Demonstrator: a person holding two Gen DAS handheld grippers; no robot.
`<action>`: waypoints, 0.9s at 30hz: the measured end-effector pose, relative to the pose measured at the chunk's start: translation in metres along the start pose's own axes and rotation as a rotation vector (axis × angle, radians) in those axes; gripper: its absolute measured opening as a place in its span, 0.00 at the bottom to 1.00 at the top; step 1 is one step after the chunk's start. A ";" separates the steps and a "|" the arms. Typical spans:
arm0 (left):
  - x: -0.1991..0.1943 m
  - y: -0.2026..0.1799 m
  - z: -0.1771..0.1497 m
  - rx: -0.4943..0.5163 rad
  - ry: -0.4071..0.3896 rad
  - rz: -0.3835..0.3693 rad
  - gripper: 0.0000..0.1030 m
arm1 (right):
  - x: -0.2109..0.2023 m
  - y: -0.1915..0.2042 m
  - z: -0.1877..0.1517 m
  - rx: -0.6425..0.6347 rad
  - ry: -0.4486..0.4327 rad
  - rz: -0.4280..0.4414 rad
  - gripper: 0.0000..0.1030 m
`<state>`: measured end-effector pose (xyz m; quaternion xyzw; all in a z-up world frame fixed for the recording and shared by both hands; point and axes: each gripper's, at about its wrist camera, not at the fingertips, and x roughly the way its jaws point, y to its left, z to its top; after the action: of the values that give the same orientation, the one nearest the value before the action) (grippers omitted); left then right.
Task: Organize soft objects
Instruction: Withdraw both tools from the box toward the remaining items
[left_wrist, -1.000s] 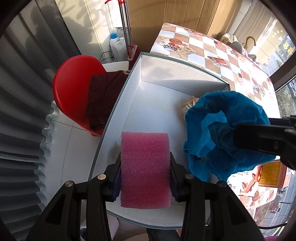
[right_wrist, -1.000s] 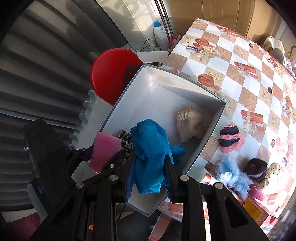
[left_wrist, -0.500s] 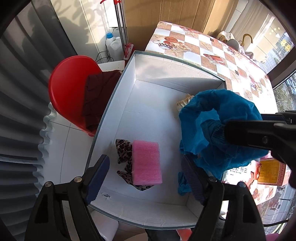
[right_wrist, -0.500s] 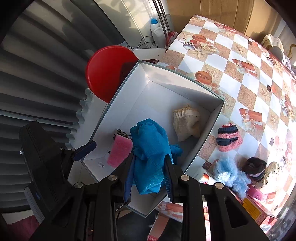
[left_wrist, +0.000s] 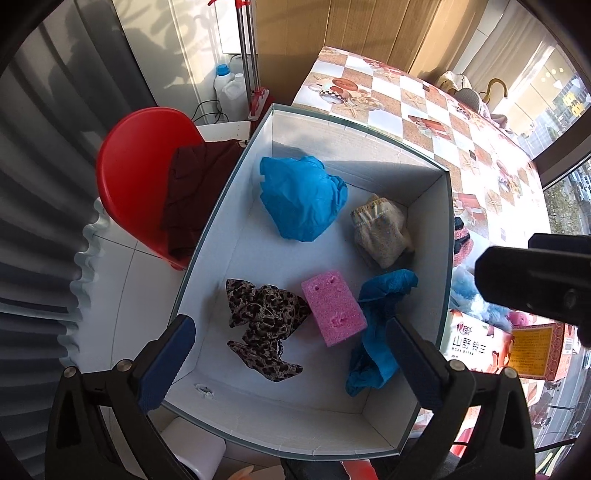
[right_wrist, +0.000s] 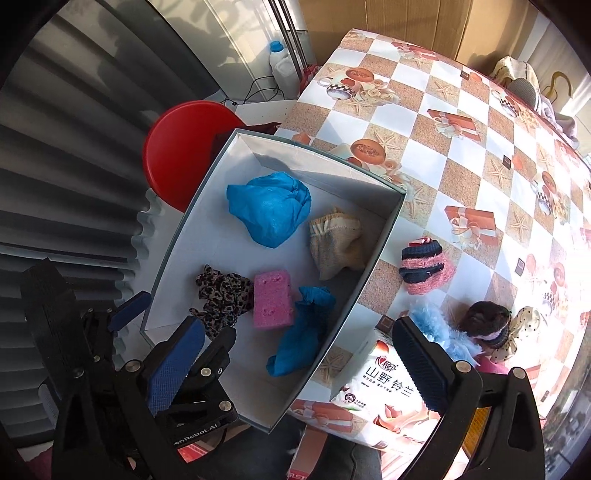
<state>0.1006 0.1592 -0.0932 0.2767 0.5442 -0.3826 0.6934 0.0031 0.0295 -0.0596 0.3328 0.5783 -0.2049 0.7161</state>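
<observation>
A white box (left_wrist: 258, 402) (right_wrist: 380, 240) holds a big blue cloth bundle (left_wrist: 301, 197) (right_wrist: 269, 206), a beige pouch (left_wrist: 380, 232) (right_wrist: 336, 240), a pink sponge (left_wrist: 332, 312) (right_wrist: 273, 304), a leopard-print cloth (left_wrist: 266, 321) (right_wrist: 221, 295) and a crumpled blue cover (left_wrist: 376, 325) (right_wrist: 303, 332). My left gripper (left_wrist: 291, 354) hangs above the box's near end, jaws opening wide with nothing between them. My right gripper (right_wrist: 295, 358) is over the box's near right corner, jaws opening too and empty. Its black body (left_wrist: 535, 280) shows in the left wrist view.
On the checkered table (right_wrist: 461, 147) beside the box lie a pink-and-navy knitted piece (right_wrist: 424, 269), a pale blue fluffy thing (right_wrist: 436, 328), a dark hat (right_wrist: 487, 321) and a tissue pack (right_wrist: 388, 380). A red stool (left_wrist: 140, 177) with a maroon cloth (left_wrist: 195, 192) stands left of the box.
The left jaws spread and the pink sponge dropped onto the box floor beside the leopard cloth. The right jaws then spread and the blue bundle they held now lies loose in the box.
</observation>
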 end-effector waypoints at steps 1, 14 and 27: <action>0.000 0.000 0.000 0.001 -0.001 0.003 1.00 | 0.000 -0.001 -0.001 0.004 0.000 0.002 0.99; -0.003 -0.010 -0.001 0.025 0.002 0.012 1.00 | -0.003 -0.011 -0.007 0.032 -0.004 0.015 0.99; -0.011 -0.039 0.002 0.090 -0.006 -0.032 1.00 | -0.015 -0.037 -0.017 0.098 -0.020 0.048 0.99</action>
<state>0.0677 0.1380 -0.0806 0.2980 0.5288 -0.4186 0.6755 -0.0377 0.0142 -0.0562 0.3792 0.5524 -0.2191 0.7093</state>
